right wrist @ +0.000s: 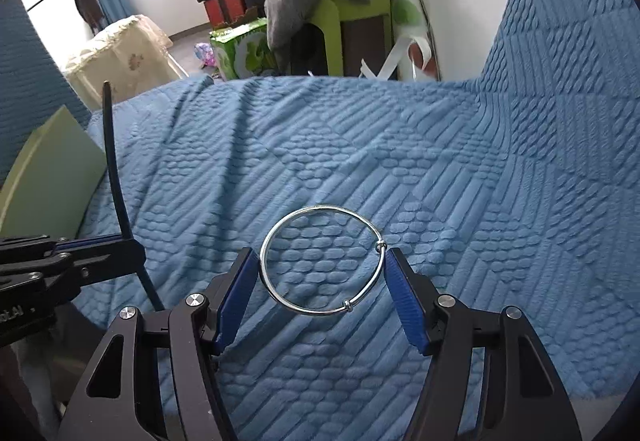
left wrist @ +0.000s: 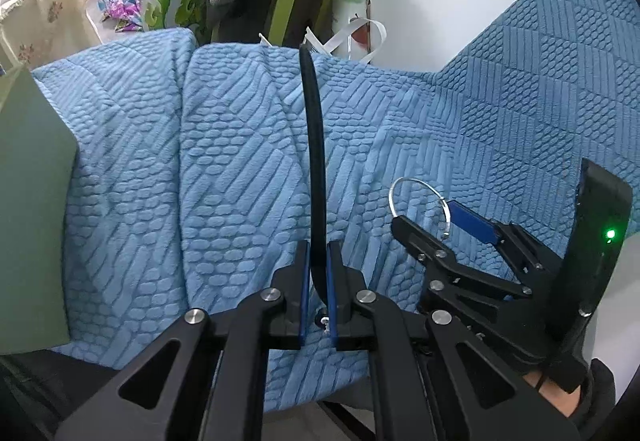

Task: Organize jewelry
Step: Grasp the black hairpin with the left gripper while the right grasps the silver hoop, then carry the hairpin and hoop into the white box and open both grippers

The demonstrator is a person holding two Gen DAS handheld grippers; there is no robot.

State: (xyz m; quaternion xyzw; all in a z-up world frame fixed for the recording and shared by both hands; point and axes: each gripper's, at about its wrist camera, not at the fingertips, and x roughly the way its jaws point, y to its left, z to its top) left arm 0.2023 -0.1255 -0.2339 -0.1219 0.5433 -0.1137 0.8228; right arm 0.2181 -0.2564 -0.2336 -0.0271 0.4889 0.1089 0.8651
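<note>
Left tool (left wrist: 318,265) pinches black strap (left wrist: 314,145); right tool (right wrist: 320,281) grips silver bangle (right wrist: 322,259), seemingly; green board (right wrist: 48,177) left.

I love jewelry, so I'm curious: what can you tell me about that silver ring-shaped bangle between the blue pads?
The bangle is a thin, shiny, silver-looking wire hoop with two small beads where its ends overlap. It sits between the right gripper fingers, their blue pads touching its sides, above the blue textured blanket.
</note>
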